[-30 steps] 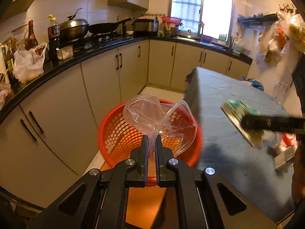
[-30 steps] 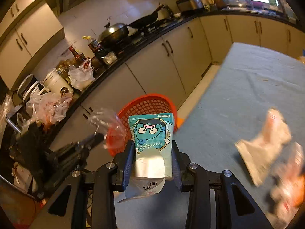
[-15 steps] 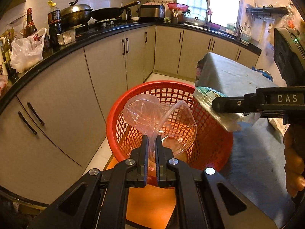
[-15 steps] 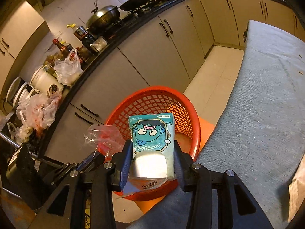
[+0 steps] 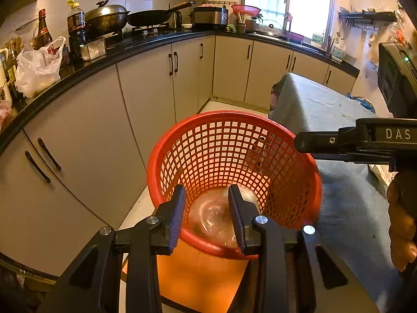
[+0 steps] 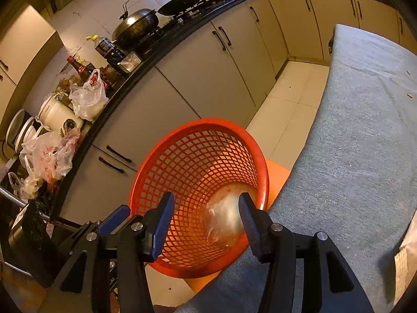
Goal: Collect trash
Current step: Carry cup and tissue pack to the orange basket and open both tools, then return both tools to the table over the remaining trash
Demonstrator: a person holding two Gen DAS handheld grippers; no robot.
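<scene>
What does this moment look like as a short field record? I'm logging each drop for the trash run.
left tongs: open, empty, above the basket
right tongs: open, empty, above the basket
red mesh basket: on the floor beside the table, on an orange surface
clear plastic container: lying at the bottom of the basket
snack packet: not clearly visible in the basket
table: grey cloth cover, a wrapper at its right edge
counter: wok, pan, bottles, plastic bags
</scene>
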